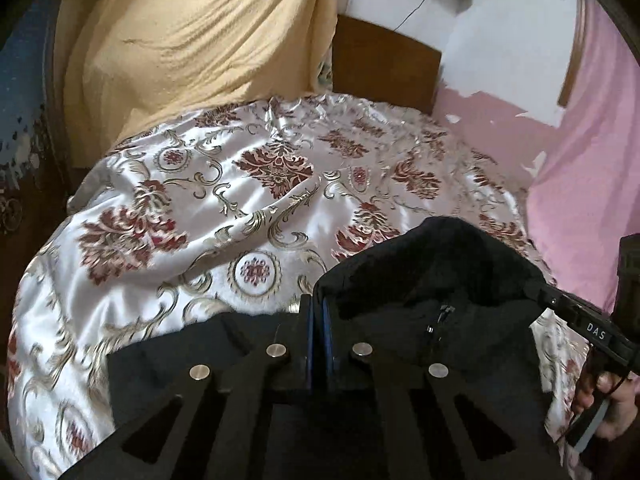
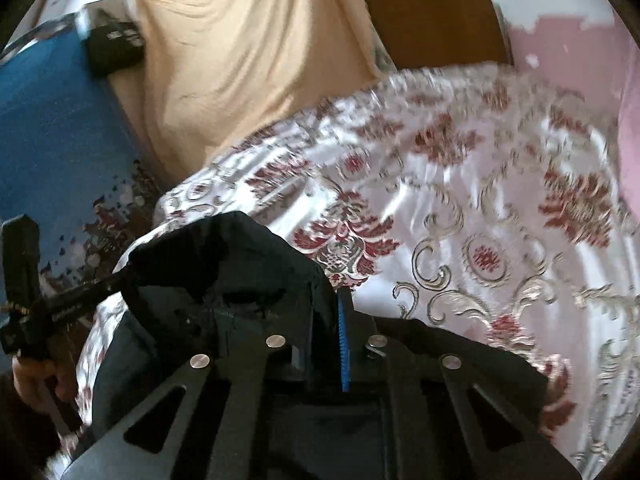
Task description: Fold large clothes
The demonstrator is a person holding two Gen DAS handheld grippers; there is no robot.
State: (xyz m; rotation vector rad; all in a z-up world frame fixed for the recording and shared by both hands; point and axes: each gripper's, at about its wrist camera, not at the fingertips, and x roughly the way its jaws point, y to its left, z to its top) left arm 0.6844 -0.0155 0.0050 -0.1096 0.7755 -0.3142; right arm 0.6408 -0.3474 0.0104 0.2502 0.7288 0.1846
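Note:
A black jacket (image 1: 432, 264) with a zip (image 1: 440, 320) lies bunched on the bed's near edge, its collar or hood standing up as a dark hump. In the left wrist view my left gripper (image 1: 319, 304) is shut, its blue pads pinching the jacket's left edge. My right gripper (image 1: 536, 288) comes in from the right and holds the other end of the same hem. In the right wrist view the right gripper (image 2: 332, 300) is shut on the jacket (image 2: 224, 256), and the left gripper (image 2: 120, 274) pinches its far left corner. A hand (image 2: 32, 376) holds that gripper's handle.
A shiny white bedspread (image 1: 240, 184) with red and gold flowers covers the bed. Behind it hang a tan cloth (image 1: 180, 40), a brown wooden headboard (image 1: 384, 64) and pink fabric (image 1: 592, 160). A blue patterned cloth (image 2: 52, 120) and a black box (image 2: 112, 48) are at the left.

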